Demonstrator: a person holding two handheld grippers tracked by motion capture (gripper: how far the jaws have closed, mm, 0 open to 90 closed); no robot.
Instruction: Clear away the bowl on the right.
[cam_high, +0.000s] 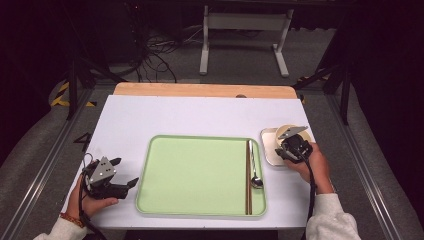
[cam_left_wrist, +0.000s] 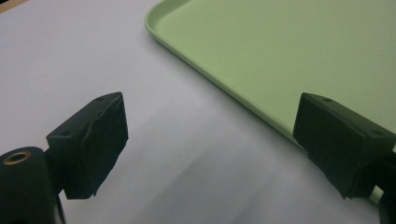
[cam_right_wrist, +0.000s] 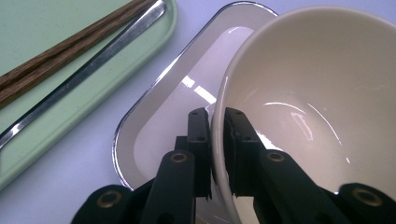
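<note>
Cream glossy bowl (cam_right_wrist: 317, 93) rim between right gripper (cam_right_wrist: 217, 140) jaws

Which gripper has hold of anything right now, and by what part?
The right gripper pinches the cream ceramic bowl by its rim, one jaw inside and one outside. The left gripper is open, holding nothing.

A pale green tray (cam_high: 200, 175) lies at the centre of a white table (cam_high: 150, 115). Along the tray's right edge, wooden chopsticks (cam_high: 247, 180) lie beside a metal spoon (cam_high: 254, 170), bowl end nearer. A bare wooden strip (cam_high: 200, 90) runs along the table's far edge. Beyond, black cables (cam_high: 155, 55) tangle on grey carpet near a white stand (cam_high: 245, 35).
</note>
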